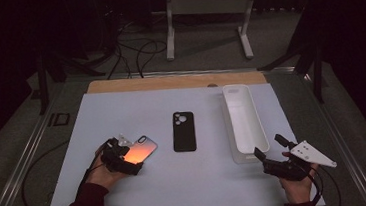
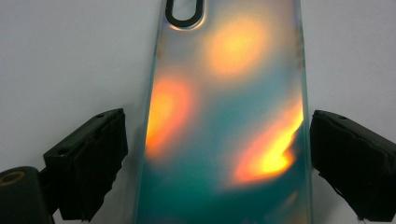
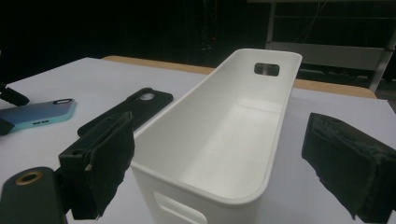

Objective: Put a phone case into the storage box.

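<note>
Looking down from the high view, the left gripper sits over the near end of the iridescent phone case, which lies flat on the white table at its left, well apart from the black phone case in the middle and the white bin at the right. Its long axis runs from near-left to far-right, with the camera cutout at the far-right end. The right gripper rests near the bin's near end, jaws spread and empty.

From the left gripper view, the black jaws stand either side of the iridescent phone case, neither pad pressing on it; there is a visible gap at the left jaw and barely any at the right. The case points straight away, cutout at the far end. Because the shell is thin, glossy and flat on the table, the jaws could skid off its edges, or the uneven gap could push it sideways.

From the right gripper view, the jaws are wide apart with nothing held, flanking the bin's near end. The iridescent phone case lies at far left. A stray nudge here could shift the light bin.
</note>
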{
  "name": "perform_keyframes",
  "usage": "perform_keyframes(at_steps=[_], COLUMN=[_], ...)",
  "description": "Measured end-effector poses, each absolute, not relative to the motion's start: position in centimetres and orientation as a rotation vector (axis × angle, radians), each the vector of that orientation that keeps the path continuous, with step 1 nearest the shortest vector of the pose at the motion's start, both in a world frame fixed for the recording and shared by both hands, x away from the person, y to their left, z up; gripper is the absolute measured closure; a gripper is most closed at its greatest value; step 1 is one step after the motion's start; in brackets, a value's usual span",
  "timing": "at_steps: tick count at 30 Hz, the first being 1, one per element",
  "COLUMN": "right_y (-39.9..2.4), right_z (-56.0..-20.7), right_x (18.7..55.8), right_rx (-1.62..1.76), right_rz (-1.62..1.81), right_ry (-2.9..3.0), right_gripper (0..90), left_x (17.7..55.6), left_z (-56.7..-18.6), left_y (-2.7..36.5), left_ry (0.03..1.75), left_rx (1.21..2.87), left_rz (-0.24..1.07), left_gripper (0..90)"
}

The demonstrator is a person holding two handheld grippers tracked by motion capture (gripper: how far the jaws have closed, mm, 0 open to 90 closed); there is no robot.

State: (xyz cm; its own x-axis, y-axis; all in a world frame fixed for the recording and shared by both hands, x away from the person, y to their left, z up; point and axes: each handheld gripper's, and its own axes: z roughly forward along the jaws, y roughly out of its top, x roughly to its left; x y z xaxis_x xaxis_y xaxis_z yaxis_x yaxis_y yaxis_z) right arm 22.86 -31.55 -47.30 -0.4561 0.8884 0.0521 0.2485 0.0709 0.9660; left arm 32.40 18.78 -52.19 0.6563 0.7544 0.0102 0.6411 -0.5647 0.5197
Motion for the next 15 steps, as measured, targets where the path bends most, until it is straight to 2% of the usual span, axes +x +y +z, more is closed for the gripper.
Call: perform_keyframes(at_steps=[2,11,13,15], right_y=[-31.56,-31.39,-31.35,-31.32], right_z=[-47.31,-47.32,-47.33,-47.33], right_x=[22.87,22.86,22.86,22.87], right_rx=[1.132,1.131,1.128,1.125], right_rz=[1.409,1.403,1.400,1.400], right_ry=[1.769,1.772,1.775,1.775], right_gripper=[9.3,9.3,10.4,10.5], left_x=[32.39,32.43,32.32,32.31], left_z=[-52.22,-52.27,-52.16,-52.13], left_y=[18.84,18.92,18.93,18.92], left_ry=[1.084,1.078,1.067,1.062], left_rx=[2.392,2.394,2.396,2.397], left_rz=[0.298,0.280,0.277,0.275], left_gripper=[9.6,11.1,16.5,16.7])
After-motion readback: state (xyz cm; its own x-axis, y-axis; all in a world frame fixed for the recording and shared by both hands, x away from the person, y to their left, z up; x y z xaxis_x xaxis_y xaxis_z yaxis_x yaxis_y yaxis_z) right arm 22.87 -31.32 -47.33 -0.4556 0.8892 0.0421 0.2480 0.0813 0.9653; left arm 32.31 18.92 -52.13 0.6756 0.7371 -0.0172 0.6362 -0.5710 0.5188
